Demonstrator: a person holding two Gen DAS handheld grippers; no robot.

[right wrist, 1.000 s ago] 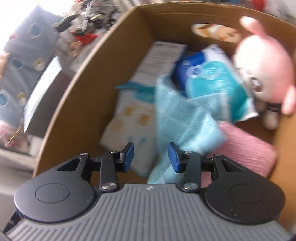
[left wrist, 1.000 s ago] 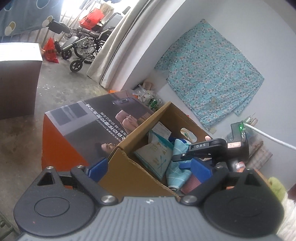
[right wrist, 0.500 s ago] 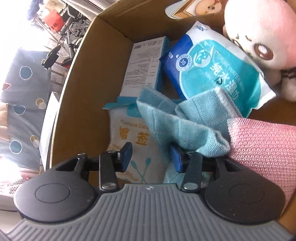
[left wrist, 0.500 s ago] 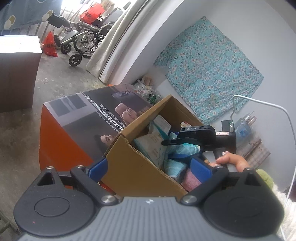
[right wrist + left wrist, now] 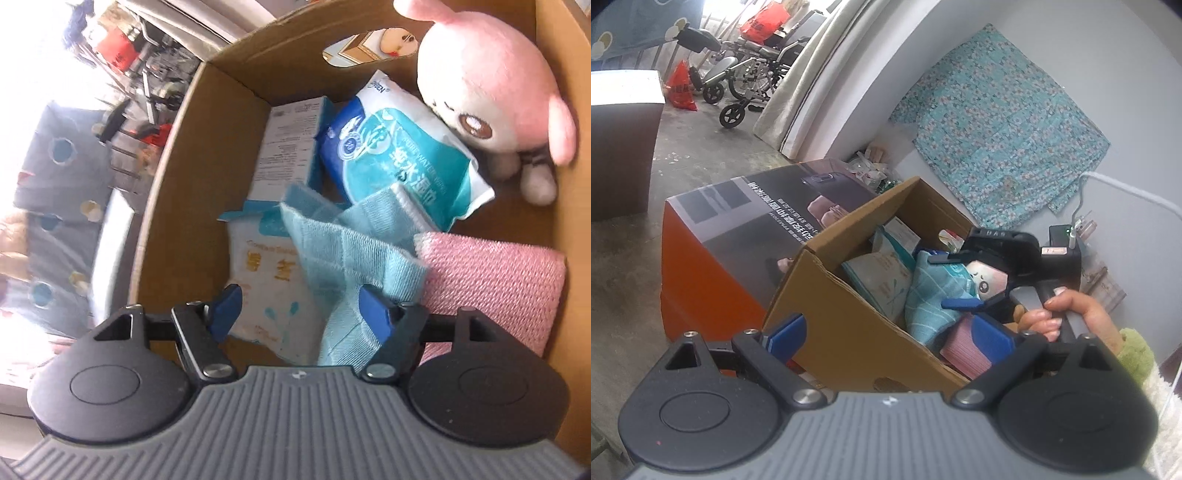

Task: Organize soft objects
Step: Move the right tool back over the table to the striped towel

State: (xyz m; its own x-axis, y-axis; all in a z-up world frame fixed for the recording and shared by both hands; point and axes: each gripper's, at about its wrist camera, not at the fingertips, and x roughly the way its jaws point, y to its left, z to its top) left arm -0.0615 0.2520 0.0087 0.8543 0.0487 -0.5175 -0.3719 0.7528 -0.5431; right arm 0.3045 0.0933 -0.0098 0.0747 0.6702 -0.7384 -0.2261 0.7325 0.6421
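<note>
Now the light blue cloth (image 5: 351,258), ribbed and crumpled, lies mid-frame in the cardboard box (image 5: 236,85), draped between a white packet (image 5: 269,280) and pink towel (image 5: 495,280). Right gripper (image 5: 301,308) is opening, seemingly released; left gripper (image 5: 890,334) stands wide, 2 fingers straddling the box wall.

Bare grey concrete floor (image 5: 690,158), dusty and scuffed. Pale grey plaster wall (image 5: 1071,55), hung with a turquoise floral-print cloth (image 5: 997,136). Long cream curtain (image 5: 812,77) falling to the floor beside a bright doorway. Folded metal wheelchairs (image 5: 746,77) parked in the daylight, next to a red plastic bag (image 5: 680,88). Dark brown cabinet (image 5: 620,155) at left, its top washed white by the glare. Navy fabric with pale circles (image 5: 624,22) above.
</note>
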